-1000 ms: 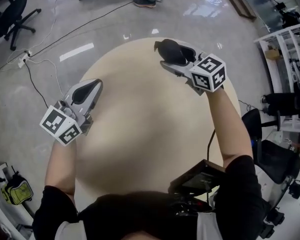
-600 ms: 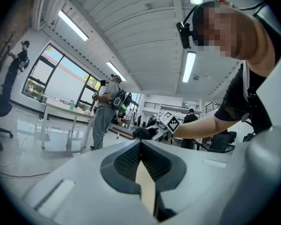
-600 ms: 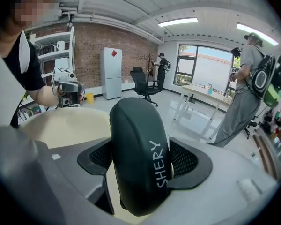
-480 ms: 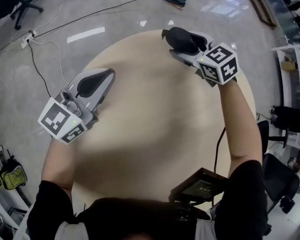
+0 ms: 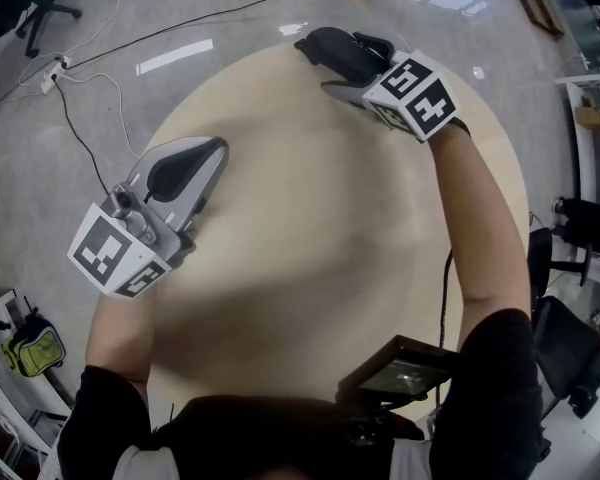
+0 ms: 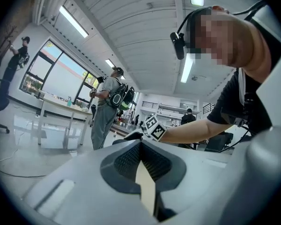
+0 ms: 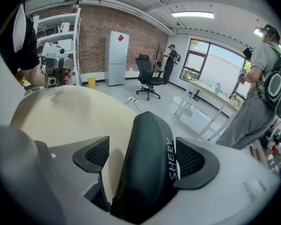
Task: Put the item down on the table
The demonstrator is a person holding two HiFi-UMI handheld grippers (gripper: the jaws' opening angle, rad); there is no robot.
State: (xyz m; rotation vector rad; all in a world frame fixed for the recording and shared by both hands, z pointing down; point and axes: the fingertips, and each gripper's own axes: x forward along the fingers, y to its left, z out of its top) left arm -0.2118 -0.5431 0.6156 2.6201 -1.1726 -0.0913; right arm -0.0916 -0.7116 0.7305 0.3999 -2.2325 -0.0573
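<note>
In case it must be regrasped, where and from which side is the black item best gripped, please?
I'd grip the black item across its narrow, rounded width at mid-length, coming from the person's side as the right gripper does; its jaws have just been opening around it.

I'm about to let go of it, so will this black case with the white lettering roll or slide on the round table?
Probably stiff: the black case holds its domed shape between the right gripper's jaws, which have just been opening. Its smooth, curved shell looks slippery and might rock or roll on the table.
</note>
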